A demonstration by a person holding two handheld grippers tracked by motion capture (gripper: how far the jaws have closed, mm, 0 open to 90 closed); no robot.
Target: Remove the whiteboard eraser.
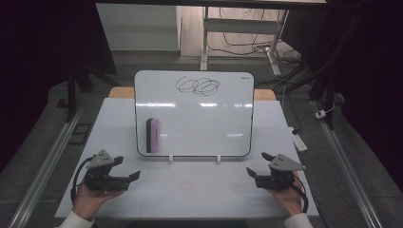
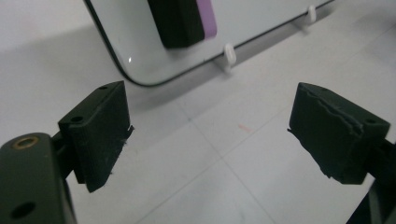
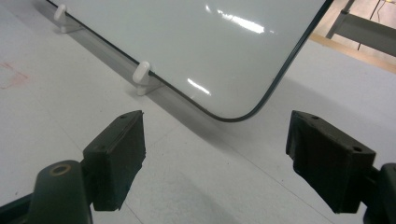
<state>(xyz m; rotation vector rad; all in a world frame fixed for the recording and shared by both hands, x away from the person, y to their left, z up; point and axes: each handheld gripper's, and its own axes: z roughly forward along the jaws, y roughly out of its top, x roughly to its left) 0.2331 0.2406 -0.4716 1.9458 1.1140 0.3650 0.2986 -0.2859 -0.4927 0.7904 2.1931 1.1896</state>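
A whiteboard leans upright on two small white feet at the middle of the white table. A black scribble marks its top. A purple and black eraser sticks to its lower left, seen close in the left gripper view as eraser. My left gripper rests in a hand at the front left, open and empty, jaws wide in its own view. My right gripper is held at the front right, also open with nothing between its jaws, facing the board's lower right corner.
A white board foot stands just ahead of the right gripper, another foot ahead of the left. Metal rails run along both sides of the table. A desk frame and cables lie behind.
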